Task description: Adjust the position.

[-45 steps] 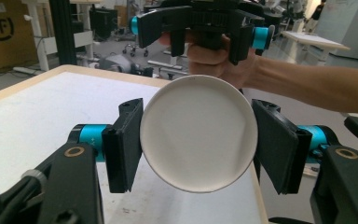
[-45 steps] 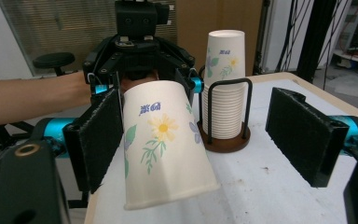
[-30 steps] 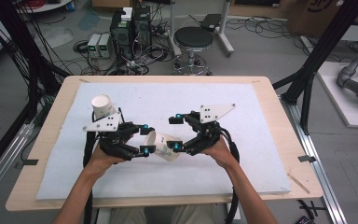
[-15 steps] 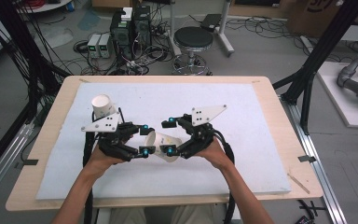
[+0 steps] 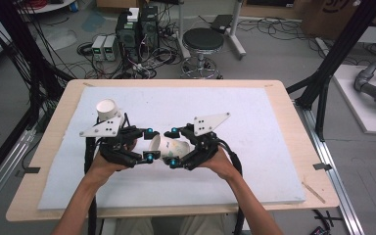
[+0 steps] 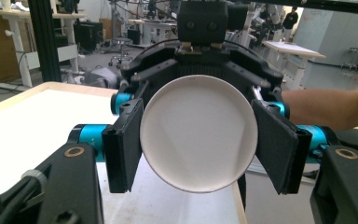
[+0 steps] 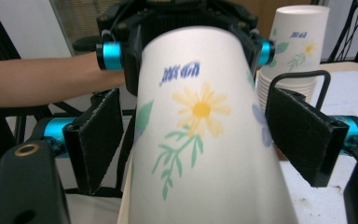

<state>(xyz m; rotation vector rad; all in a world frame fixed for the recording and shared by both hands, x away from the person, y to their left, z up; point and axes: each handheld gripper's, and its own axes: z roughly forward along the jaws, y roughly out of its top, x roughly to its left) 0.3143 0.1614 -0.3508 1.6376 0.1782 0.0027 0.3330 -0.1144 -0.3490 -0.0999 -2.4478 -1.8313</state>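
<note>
Where the cup lies: while both tools meet over the middle of the white mat (image 5: 254,147) on the desk (image 5: 293,122), the paper cup (image 5: 169,147) lies on its side between them, lifted off the mat.
Left tool (image 5: 148,144): its jaws are clamped on the cup's base end; in the left gripper view the round white bottom (image 6: 199,133) sits squeezed between the two black pads (image 6: 123,144).
Right tool (image 5: 173,147): its jaws stand apart around the cup's wider end; in the right gripper view the pads (image 7: 303,135) flank the wall with a gap on each side, not pressing.
Look of the cup: white paper, tapered, printed with a yellow daisy (image 7: 201,108), green leaves and blue lettering.
Spare cups: a stack of cups (image 5: 107,108) with the same print stands upright near the mat's far left, just behind the left tool.
Hard to make out: the cup's mouth is hidden by the right tool; the lettering is blurred and unreadable; the cup's lower edge is cut off in the right gripper view.
</note>
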